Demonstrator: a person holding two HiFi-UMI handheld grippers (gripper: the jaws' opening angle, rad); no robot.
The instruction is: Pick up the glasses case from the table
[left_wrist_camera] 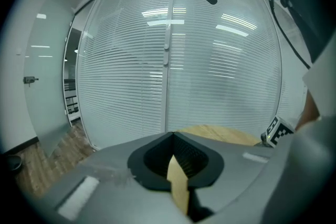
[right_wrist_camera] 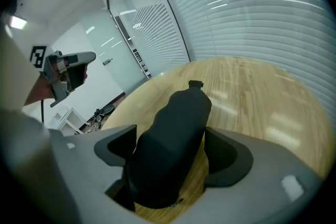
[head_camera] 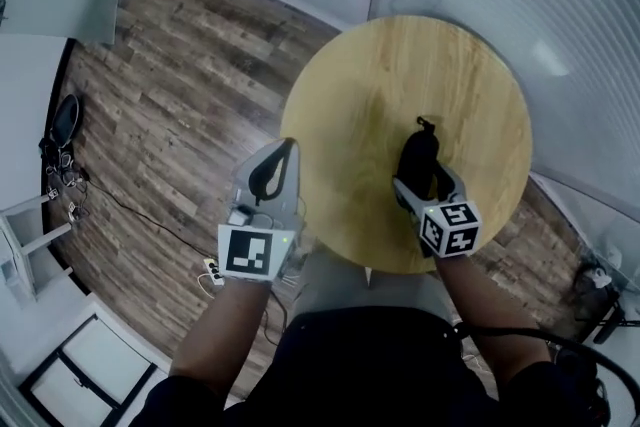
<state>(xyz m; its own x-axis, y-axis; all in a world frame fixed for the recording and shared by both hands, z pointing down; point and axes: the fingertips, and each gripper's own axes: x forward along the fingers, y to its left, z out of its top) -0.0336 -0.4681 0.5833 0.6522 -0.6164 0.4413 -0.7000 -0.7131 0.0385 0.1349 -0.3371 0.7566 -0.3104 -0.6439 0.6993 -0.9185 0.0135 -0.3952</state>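
**Black glasses case [head_camera: 418, 155] straddled, not yet gripped**

The case is seen lying flat on the round wooden table [head_camera: 350, 95], toward the edge nearest the person, with its length running away from that edge. The right gripper [head_camera: 428, 183] is set down over its near end, jaws spread wide to either side of it. A gap is visible at one pad at least, so no grip is judged to be made. The left gripper [head_camera: 288, 145] is held off the table's left rim with its jaws brought together on nothing.

The step in hand is judged to be the approach, all but finished. Next, the right jaws would need to be closed squarely on the case's sides, and the hold confirmed before any lift is attempted.
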